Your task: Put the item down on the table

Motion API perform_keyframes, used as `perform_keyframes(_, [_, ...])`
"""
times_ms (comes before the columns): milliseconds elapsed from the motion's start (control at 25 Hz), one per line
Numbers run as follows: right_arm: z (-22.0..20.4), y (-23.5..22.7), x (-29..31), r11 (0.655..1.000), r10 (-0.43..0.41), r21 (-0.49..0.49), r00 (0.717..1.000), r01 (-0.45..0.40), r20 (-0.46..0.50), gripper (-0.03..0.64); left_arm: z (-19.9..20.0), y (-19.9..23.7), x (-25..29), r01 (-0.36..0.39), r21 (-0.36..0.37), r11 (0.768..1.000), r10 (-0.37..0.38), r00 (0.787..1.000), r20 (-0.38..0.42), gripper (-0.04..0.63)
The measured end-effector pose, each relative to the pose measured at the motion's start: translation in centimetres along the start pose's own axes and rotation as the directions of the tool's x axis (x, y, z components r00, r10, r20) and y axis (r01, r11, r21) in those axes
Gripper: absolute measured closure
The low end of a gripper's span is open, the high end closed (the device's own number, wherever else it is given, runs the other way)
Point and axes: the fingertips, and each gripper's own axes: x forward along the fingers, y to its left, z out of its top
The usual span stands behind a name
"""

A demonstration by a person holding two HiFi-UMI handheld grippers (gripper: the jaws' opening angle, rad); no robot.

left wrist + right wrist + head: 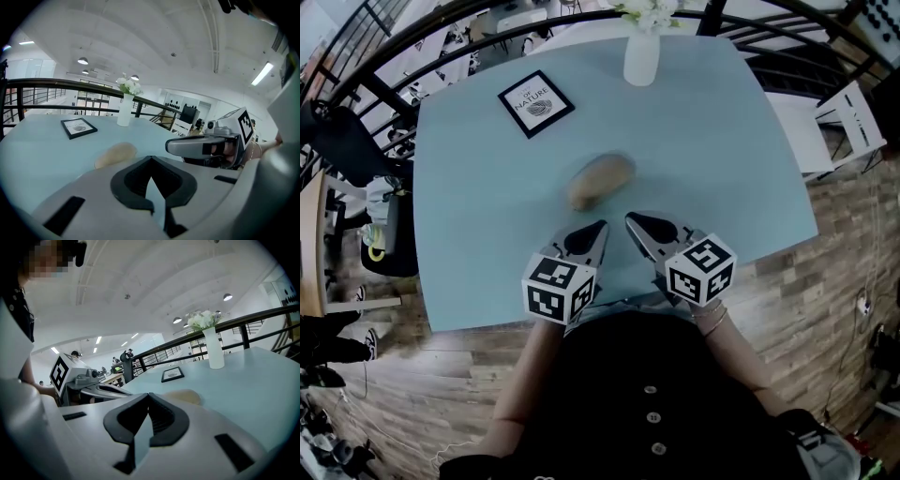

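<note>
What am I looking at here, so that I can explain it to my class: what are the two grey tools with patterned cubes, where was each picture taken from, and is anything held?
There is no robot here: a person holds a two-jaw tool in each hand. The head view comes from a camera on the person's head, looking down. The other two come from cameras riding on each tool, looking along its jaws. The left gripper and right gripper hover over the near part of a light blue table. Both have their jaws together with nothing between them. On the table are a tan oval item just beyond the tips, a framed picture and a white vase of flowers. The patterned cubes belong to the tools.
</note>
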Motion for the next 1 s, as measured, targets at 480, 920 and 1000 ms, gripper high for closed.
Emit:
perform_keyframes(480, [-0.17,0.20,-0.01,1.000,0.007,-0.001,1.000,-0.007,-0.011,0.612,-0.09,0.12,0.06,0.014,-0.036,0.999,-0.014,1.000,0.003,0.578])
perform_keyframes(920, [-0.50,0.22,0.05,1.000,0.016,0.003,1.000,-0.016,-0.024,0.614,-0.15,0.14,0.26,0.014,-0.038,0.999,-0.014,1.000,-0.005,0.578])
perform_keyframes(1000, [-0.54,0.14,0.06,1.000,0.017,0.003,1.000,-0.017,-0.022,0.614,-0.13,0.09,0.32,0.015,-0.037,0.999,-0.015,1.000,-0.004,0.578])
